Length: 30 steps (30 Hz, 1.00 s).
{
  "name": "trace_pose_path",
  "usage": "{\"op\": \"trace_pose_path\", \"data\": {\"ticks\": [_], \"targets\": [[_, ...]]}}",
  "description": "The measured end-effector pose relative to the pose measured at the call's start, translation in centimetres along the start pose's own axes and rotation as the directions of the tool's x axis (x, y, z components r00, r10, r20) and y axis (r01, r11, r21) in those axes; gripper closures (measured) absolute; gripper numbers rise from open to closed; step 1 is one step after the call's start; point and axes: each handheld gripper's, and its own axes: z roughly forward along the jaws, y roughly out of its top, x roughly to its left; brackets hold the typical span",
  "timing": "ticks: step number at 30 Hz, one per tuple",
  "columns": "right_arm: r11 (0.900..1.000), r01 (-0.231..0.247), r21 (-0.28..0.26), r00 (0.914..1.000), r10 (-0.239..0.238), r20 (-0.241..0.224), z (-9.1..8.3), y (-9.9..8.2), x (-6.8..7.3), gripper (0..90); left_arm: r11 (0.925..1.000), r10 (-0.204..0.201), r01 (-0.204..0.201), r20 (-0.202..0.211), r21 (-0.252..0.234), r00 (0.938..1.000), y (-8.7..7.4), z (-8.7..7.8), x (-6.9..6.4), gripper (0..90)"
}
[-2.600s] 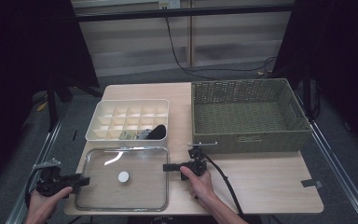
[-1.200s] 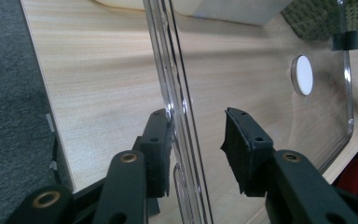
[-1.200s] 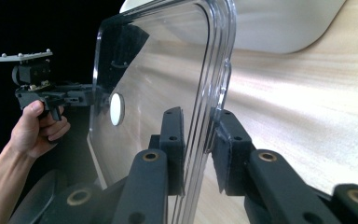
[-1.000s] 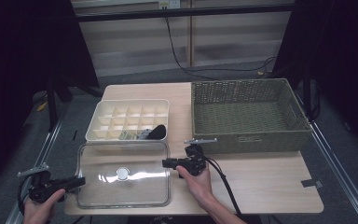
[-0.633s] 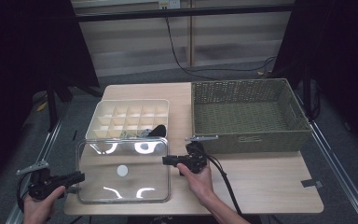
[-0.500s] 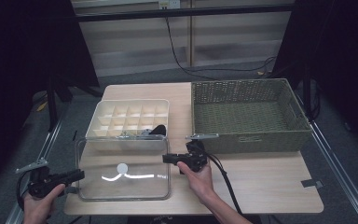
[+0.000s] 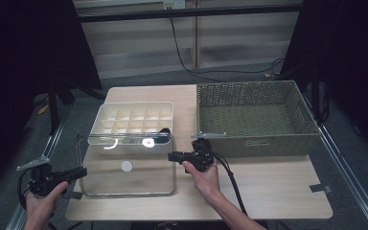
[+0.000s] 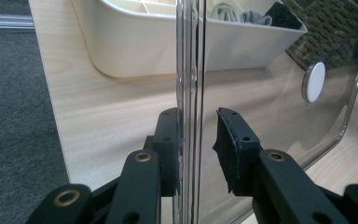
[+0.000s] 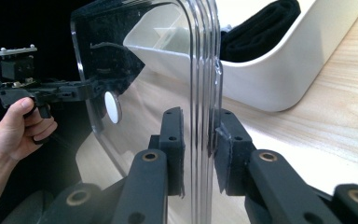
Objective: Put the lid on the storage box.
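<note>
**Lid lift in progress: transfer onto the compartment box**

The clear plastic lid [image 7: 124, 165] is held off the worktop [image 7: 268, 187] by both grippers, tilted with its far edge raised toward the cream compartment box [image 7: 133, 125]. The lid sits at 6 o'clock from the box, overlapping its near wall in the high view.

The left gripper [image 7: 79, 172] takes the lid's 9 o'clock edge. In the left gripper view [image 8: 193, 140], the jaws have just been closing with the rim between them; one pad touches the rim, the other stands slightly clear. The right gripper [image 7: 172, 156] pinches the 3 o'clock edge; both pads bear on the rim in the right gripper view [image 9: 200, 140].

The box holds a black folded cloth [image 9: 261, 28]. The woven basket [image 7: 254, 117] stands at 3 o'clock from the box.

Judged step: lid raised, not yet seated. Next move: confirm the left grip, level the lid, carry it toward 12 o'clock, align corners, lower evenly.
</note>
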Motion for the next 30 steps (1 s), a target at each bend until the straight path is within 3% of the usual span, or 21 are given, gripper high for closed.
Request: {"op": "trace_pose_path", "data": {"ticks": [30], "targets": [[0.9985,0.033,-0.044,0.9991,-0.032,0.028,-0.6,2.3,-0.1,73.2,0.9988,0.043,-0.043,-0.020,-0.023,0.9989,2.7,0.7,-0.5,69.9]]}}
